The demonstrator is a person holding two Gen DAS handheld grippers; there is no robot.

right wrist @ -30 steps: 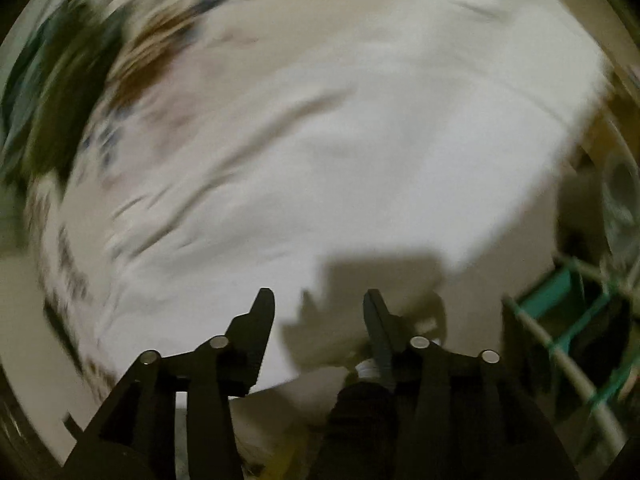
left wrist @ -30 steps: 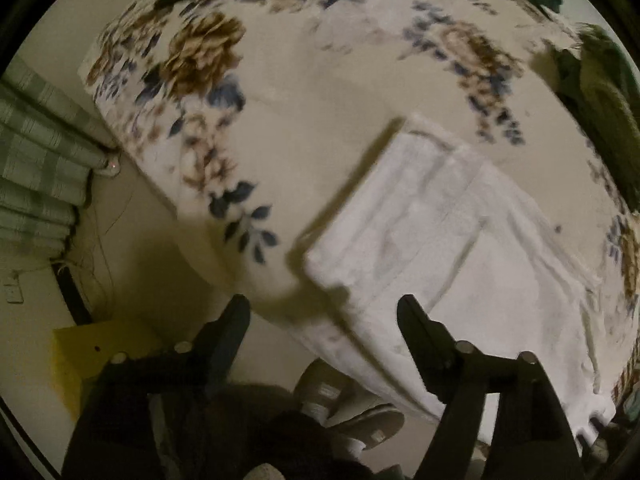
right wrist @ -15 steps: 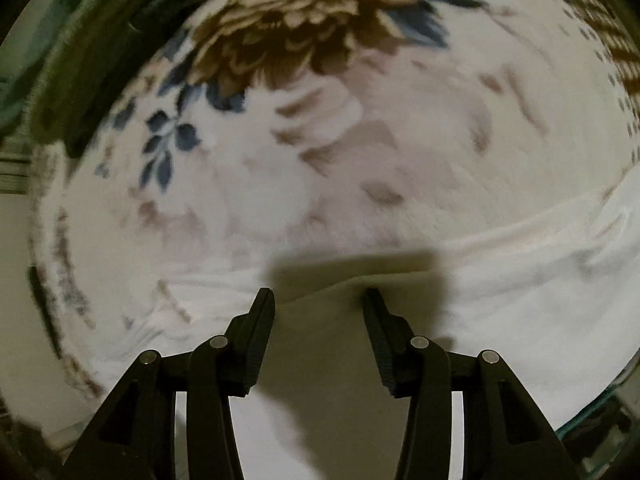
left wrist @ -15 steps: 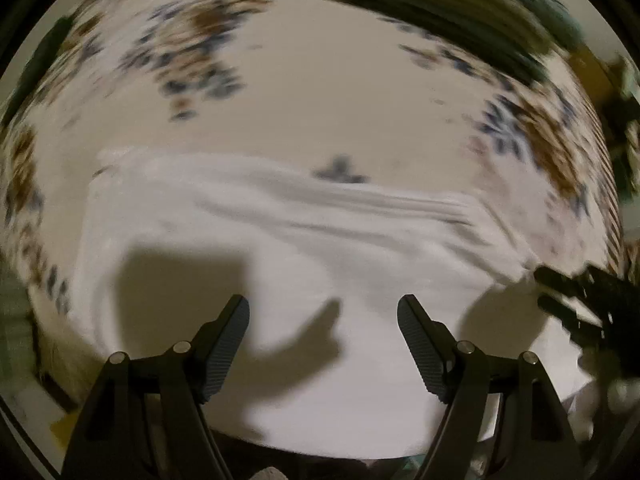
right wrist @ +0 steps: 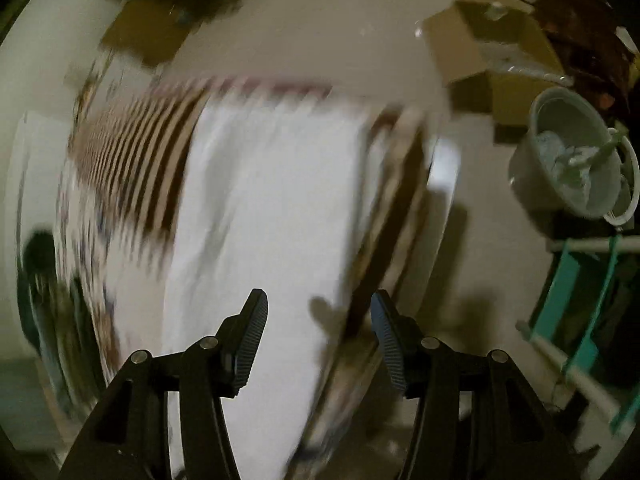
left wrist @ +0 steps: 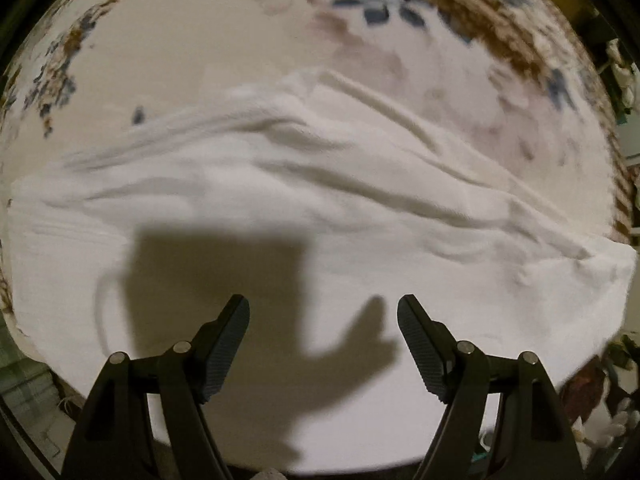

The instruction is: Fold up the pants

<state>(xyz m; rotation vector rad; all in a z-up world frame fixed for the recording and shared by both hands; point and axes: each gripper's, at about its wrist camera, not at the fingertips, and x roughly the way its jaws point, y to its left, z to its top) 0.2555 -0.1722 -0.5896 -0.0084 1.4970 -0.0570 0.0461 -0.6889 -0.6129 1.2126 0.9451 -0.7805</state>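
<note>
The white pants lie folded and wrinkled across a floral blanket. My left gripper is open and empty, hovering just above the near part of the pants and casting a shadow on them. In the right wrist view the pants show as a blurred white strip along the bed's edge. My right gripper is open and empty above the pants' near end, at the blanket's edge.
In the right wrist view a grey bucket with cloth, a cardboard box and a teal rack stand on the floor to the right of the bed. The floral blanket's striped border lies left of the pants.
My left gripper moved closer over the pants. My right gripper swung away from the blanket toward the bed's edge and floor; its view is motion-blurred. Both grippers stay open.
</note>
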